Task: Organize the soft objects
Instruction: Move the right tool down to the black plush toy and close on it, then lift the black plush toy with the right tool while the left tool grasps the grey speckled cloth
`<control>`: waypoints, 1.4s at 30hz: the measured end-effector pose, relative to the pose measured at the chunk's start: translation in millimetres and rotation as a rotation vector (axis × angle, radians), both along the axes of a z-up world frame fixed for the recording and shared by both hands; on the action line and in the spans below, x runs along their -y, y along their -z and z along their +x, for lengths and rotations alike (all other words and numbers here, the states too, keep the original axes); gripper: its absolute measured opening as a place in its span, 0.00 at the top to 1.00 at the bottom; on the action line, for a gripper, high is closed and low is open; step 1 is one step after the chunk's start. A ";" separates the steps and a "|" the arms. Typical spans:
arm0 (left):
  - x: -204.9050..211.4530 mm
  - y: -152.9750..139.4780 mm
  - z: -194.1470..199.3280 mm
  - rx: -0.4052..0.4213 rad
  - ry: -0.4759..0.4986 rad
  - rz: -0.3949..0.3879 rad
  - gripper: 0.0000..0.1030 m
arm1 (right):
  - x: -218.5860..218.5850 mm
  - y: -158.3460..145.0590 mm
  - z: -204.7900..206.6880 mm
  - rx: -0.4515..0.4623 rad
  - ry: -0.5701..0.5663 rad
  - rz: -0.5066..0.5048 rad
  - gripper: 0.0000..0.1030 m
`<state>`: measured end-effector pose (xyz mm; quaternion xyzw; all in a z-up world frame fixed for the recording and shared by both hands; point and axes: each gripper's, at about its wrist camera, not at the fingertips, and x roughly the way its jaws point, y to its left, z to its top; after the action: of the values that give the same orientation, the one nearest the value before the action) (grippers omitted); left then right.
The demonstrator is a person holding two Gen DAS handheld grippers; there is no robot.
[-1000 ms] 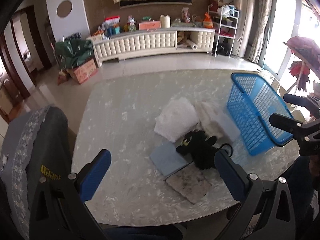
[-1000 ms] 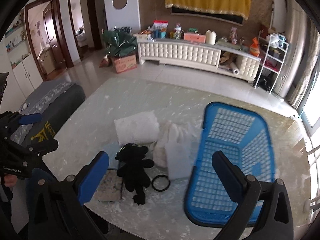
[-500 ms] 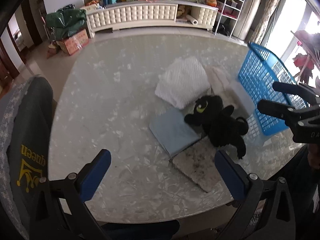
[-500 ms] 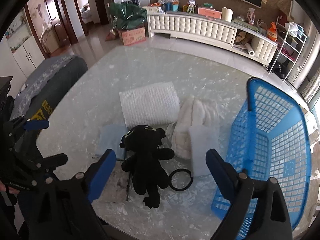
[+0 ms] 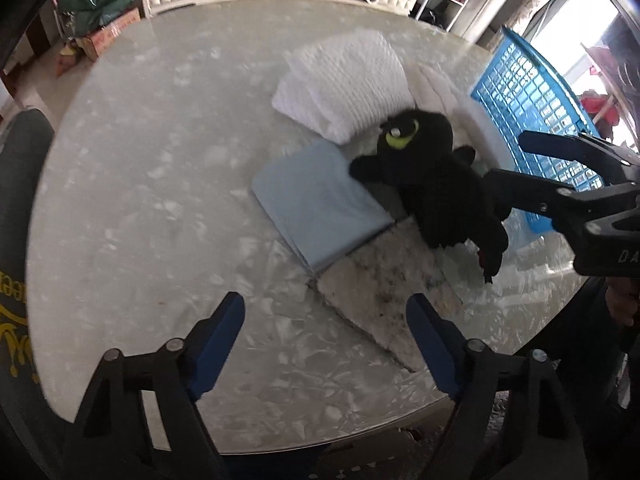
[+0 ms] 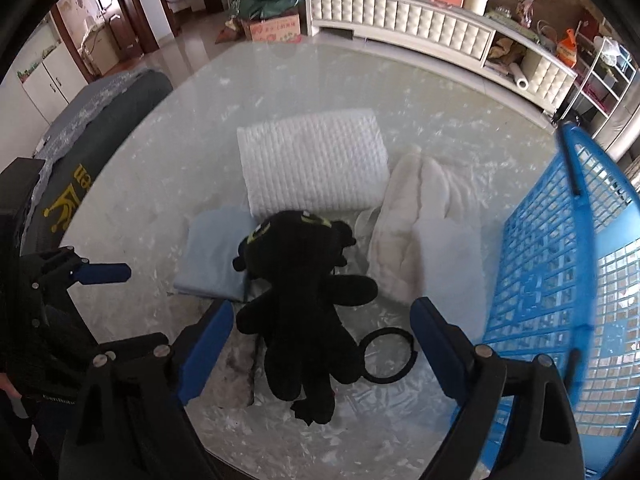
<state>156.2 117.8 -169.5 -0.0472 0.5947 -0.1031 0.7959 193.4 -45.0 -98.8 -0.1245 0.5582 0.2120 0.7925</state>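
A black plush toy [image 5: 436, 188] [image 6: 304, 304] with a green eye lies on the marble table. It rests across a folded light-blue cloth [image 5: 316, 204] [image 6: 216, 256] and a grey speckled cloth [image 5: 384, 292]. A white quilted towel [image 5: 344, 84] [image 6: 312, 168] and a cream fluffy cloth [image 6: 416, 232] lie behind it. My right gripper [image 6: 320, 344] is open, its fingers either side of the plush, low over it. My left gripper [image 5: 326, 340] is open and empty, above the table's near edge, short of the cloths.
A blue plastic basket [image 5: 532, 100] [image 6: 568, 272] stands at the table's right. A black ring [image 6: 386, 356] lies beside the plush. A dark chair [image 6: 96, 128] stands at the left. A white cabinet [image 6: 420, 36] lines the far wall.
Both grippers have moved down and forward toward the pile. The right gripper now straddles the black plush. Both jaws look a little narrower than before.
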 end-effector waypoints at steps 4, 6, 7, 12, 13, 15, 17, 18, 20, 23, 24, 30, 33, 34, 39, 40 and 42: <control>6.3 14.0 7.3 -0.028 0.011 0.003 0.21 | -3.0 6.5 1.4 -0.027 -0.002 -0.013 0.13; 9.8 19.6 11.1 -0.044 0.018 0.000 0.21 | -2.7 8.5 2.6 -0.039 -0.003 -0.011 0.14; 11.3 21.6 12.9 -0.050 0.018 0.001 0.21 | -1.9 9.9 4.0 -0.043 -0.004 -0.011 0.14; 16.7 32.7 22.6 -0.065 0.020 0.000 0.22 | -0.4 13.4 5.7 -0.058 0.002 -0.009 0.15; 18.3 32.5 23.9 -0.062 0.021 0.003 0.22 | 0.6 13.8 6.5 -0.061 0.003 -0.009 0.16; 22.0 32.8 28.2 -0.060 0.025 0.007 0.22 | 2.3 17.1 5.8 -0.069 0.005 -0.008 0.18; 24.2 34.3 34.7 -0.057 0.027 0.009 0.22 | 3.2 18.7 7.2 -0.076 0.006 -0.010 0.19; 24.9 34.5 36.2 -0.056 0.028 0.009 0.22 | 2.8 21.6 9.6 -0.079 0.005 -0.011 0.20; 28.8 35.5 40.8 -0.053 0.032 0.009 0.25 | 1.8 23.0 11.8 -0.084 0.002 -0.013 0.20; 35.4 30.8 41.5 -0.046 0.042 0.000 0.36 | 0.3 25.2 13.0 -0.093 0.002 -0.015 0.20; 36.3 30.9 42.1 -0.046 0.044 -0.006 0.39 | -1.5 26.9 14.0 -0.098 0.005 -0.015 0.20; 38.3 32.1 45.8 -0.043 0.040 -0.046 0.82 | -1.9 36.9 18.9 -0.135 0.023 -0.005 0.27; 32.6 34.9 48.1 -0.060 0.033 -0.091 0.91 | -3.4 40.1 18.7 -0.153 0.028 0.020 0.41; 32.2 35.9 49.2 -0.062 0.031 -0.098 0.91 | -5.5 40.0 18.6 -0.157 0.027 0.028 0.48; 30.8 40.3 43.7 -0.074 0.050 -0.110 0.93 | -11.5 36.5 14.7 -0.167 0.025 0.035 0.58; 28.5 41.3 38.4 -0.073 0.053 -0.109 0.93 | -11.5 35.4 13.9 -0.167 0.029 0.035 0.60; 28.9 40.9 32.6 -0.069 0.057 -0.103 0.94 | -10.8 32.1 14.0 -0.161 0.036 0.040 0.61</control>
<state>188.8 88.9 -210.4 -0.0748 0.6169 -0.1546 0.7681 207.4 -34.1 -130.9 -0.0811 0.6178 0.2181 0.7511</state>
